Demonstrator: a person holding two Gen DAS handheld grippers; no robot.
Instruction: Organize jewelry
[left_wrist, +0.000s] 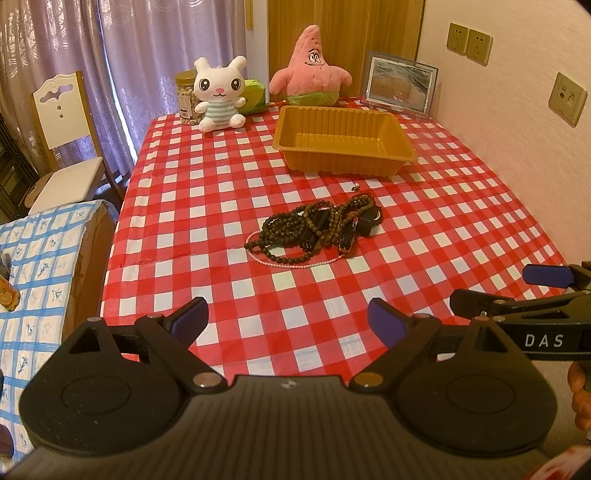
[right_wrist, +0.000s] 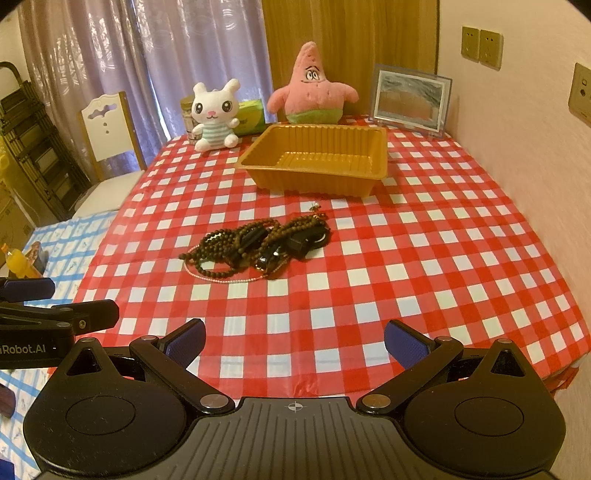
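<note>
A tangled pile of dark bead strings, a thin pink bead chain and black pieces (left_wrist: 317, 230) lies mid-table on the red-and-white checked cloth; it also shows in the right wrist view (right_wrist: 258, 245). A small earring (left_wrist: 356, 187) lies just behind it, also seen from the right (right_wrist: 315, 206). An empty yellow plastic tray (left_wrist: 343, 138) (right_wrist: 317, 158) stands further back. My left gripper (left_wrist: 288, 321) is open and empty, near the table's front edge. My right gripper (right_wrist: 293, 339) is open and empty, beside it on the right.
A white bunny plush (left_wrist: 219, 94), a pink starfish plush (left_wrist: 310, 68), a jar (left_wrist: 186, 98) and a picture frame (left_wrist: 400, 85) line the back edge. A chair (left_wrist: 62, 147) and a blue-checked table (left_wrist: 40, 280) stand to the left. A wall runs along the right.
</note>
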